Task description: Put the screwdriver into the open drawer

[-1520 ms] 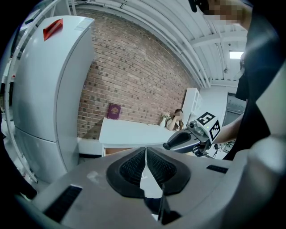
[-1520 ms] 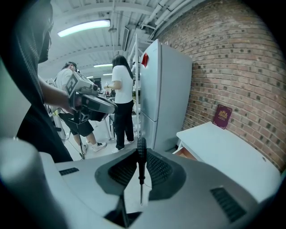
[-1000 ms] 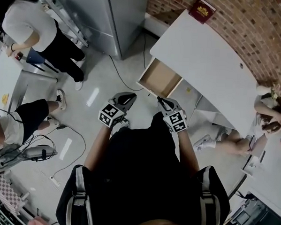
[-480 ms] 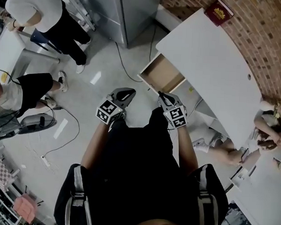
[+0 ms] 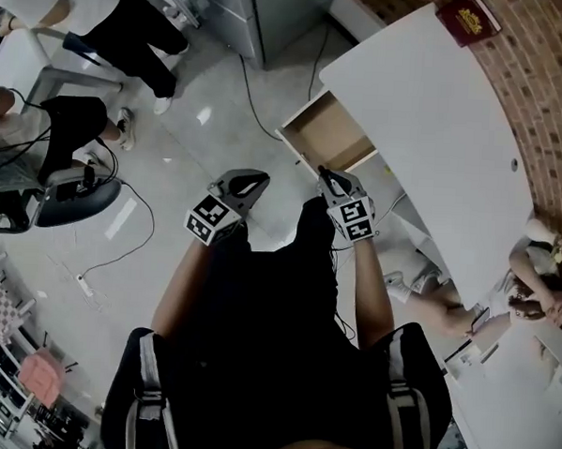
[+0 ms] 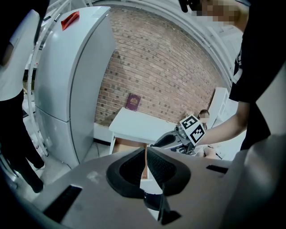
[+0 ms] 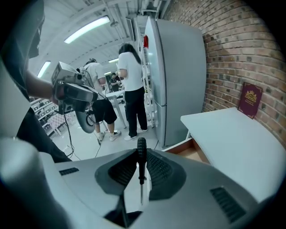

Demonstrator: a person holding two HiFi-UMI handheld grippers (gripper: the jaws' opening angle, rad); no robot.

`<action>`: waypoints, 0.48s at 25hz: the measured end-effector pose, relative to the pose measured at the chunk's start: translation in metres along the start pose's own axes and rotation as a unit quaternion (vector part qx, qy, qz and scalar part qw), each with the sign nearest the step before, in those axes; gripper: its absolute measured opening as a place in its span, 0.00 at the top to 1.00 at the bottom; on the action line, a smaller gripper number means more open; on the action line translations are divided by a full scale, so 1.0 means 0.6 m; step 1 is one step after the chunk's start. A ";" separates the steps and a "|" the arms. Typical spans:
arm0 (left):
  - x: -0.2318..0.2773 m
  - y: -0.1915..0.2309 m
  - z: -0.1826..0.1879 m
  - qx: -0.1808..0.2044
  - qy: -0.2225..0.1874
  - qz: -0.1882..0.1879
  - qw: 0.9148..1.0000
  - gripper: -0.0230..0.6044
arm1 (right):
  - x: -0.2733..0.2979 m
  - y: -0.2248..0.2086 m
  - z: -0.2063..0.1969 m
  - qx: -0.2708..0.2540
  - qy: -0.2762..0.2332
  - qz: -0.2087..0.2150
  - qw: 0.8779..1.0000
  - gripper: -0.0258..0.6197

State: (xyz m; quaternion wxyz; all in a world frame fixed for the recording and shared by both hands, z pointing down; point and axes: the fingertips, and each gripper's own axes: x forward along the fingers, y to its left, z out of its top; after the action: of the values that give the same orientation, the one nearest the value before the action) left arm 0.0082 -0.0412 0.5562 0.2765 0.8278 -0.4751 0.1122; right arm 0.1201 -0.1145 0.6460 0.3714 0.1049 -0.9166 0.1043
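Screwdriver [image 7: 141, 166] clamped between right hand-held gripper [image 7: 142, 172] jaws.

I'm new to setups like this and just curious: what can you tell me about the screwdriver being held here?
The screwdriver is small and slim, with a dark rounded handle that looks like plastic and a thin bare metal shaft. The right tool is shut on it, gripping the handle from both sides. The handle end sticks out past the jaws, and the shaft points back toward the tool's body. It is held in the air, short of the open drawer, and touches nothing else.
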 end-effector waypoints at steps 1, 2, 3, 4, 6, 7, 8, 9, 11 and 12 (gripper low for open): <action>0.004 0.001 -0.004 -0.002 0.003 0.002 1.000 0.93 | 0.006 -0.004 -0.005 0.000 0.001 0.003 1.000 0.77; 0.007 0.001 -0.008 -0.005 0.005 0.003 1.000 0.92 | 0.011 -0.008 -0.012 0.001 0.003 0.006 1.000 0.77; 0.010 0.001 -0.013 -0.008 0.007 0.005 1.000 0.92 | 0.016 -0.010 -0.020 0.001 0.005 0.009 1.000 0.77; 0.013 0.002 -0.017 -0.011 0.010 0.007 1.000 0.92 | 0.022 -0.013 -0.027 0.002 0.008 0.013 1.000 0.77; 0.017 0.006 -0.022 -0.016 0.014 0.009 1.000 0.92 | 0.031 -0.017 -0.035 0.003 0.013 0.018 1.000 0.77; 0.017 0.008 -0.022 -0.019 0.015 0.011 1.000 0.92 | 0.034 -0.018 -0.036 0.003 0.017 0.020 1.000 0.77; 0.015 0.009 -0.021 -0.022 0.015 0.012 1.000 0.92 | 0.037 -0.017 -0.036 0.004 0.020 0.023 1.000 0.77; 0.014 0.011 -0.020 -0.025 0.015 0.014 0.999 0.92 | 0.041 -0.017 -0.037 0.004 0.023 0.026 0.999 0.77; 0.018 0.016 -0.024 -0.030 0.016 0.016 0.999 0.92 | 0.052 -0.021 -0.042 0.004 0.028 0.033 0.999 0.77; 0.024 0.018 -0.029 -0.031 0.016 0.018 0.999 0.92 | 0.060 -0.025 -0.047 0.002 0.029 0.035 0.999 0.77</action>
State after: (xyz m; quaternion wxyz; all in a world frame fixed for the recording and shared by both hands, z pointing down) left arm 0.0075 -0.0460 0.5806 0.3078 0.8083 -0.4883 0.1158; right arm 0.1173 -0.1251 0.6929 0.3933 0.0705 -0.9085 0.1220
